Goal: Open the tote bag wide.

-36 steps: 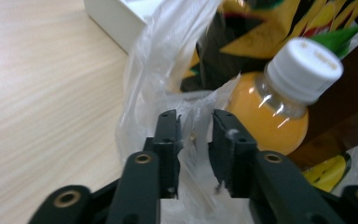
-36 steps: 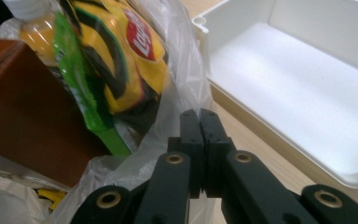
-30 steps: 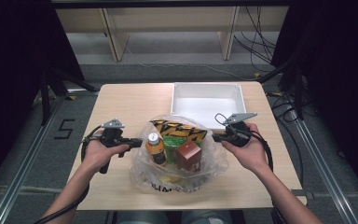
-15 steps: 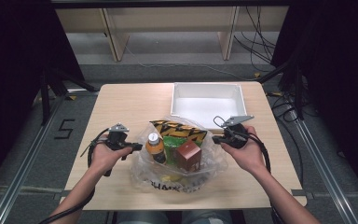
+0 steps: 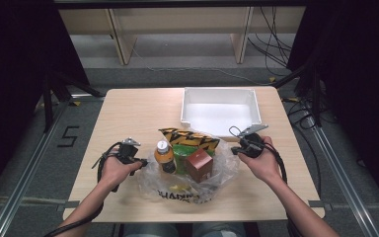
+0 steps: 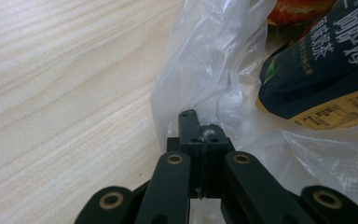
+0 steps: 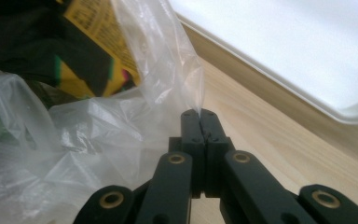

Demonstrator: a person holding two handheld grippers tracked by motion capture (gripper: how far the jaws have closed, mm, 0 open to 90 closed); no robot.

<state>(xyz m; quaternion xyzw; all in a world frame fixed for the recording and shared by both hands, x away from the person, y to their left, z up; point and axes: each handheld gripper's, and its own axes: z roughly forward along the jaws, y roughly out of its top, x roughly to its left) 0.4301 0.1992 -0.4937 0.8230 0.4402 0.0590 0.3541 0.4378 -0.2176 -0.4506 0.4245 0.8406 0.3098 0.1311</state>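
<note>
Counter (image 5: 128,113): a light wood top, seen from above, with a person's forearms coming in from the near edge.

Plastic bag (image 5: 217,174): a clear, crinkled bag lay on the near middle of the counter, between the two hands, its mouth spread open toward the far side.

Bag contents: a bottle (image 5: 164,155) with a white cap and orange-brown body stood at the left; a red-brown box (image 5: 199,164) sat just right of it; a green packet (image 5: 183,150) lay between and behind them; a yellow and black packet (image 5: 187,138) lay across the far edge of the bag.

White tray (image 5: 220,95): an open, shallow bin on the far right of the counter, just beyond the bag.

Left gripper (image 6: 199,130): held at the bag's left edge; its fingers were pressed together with a fold of the clear film pinched between the tips. A dark blue label with printed characters showed through the film close by.

Right gripper (image 7: 199,115): held at the bag's right edge, near the tray's front corner; its fingers were closed on a thin peak of the film that rose from the tips.

Left hand (image 5: 112,170): wrapped around its gripper on the counter, a cable looping beside it.

Right hand (image 5: 262,163): wrapped around its gripper, a cable trailing down the forearm.
</note>
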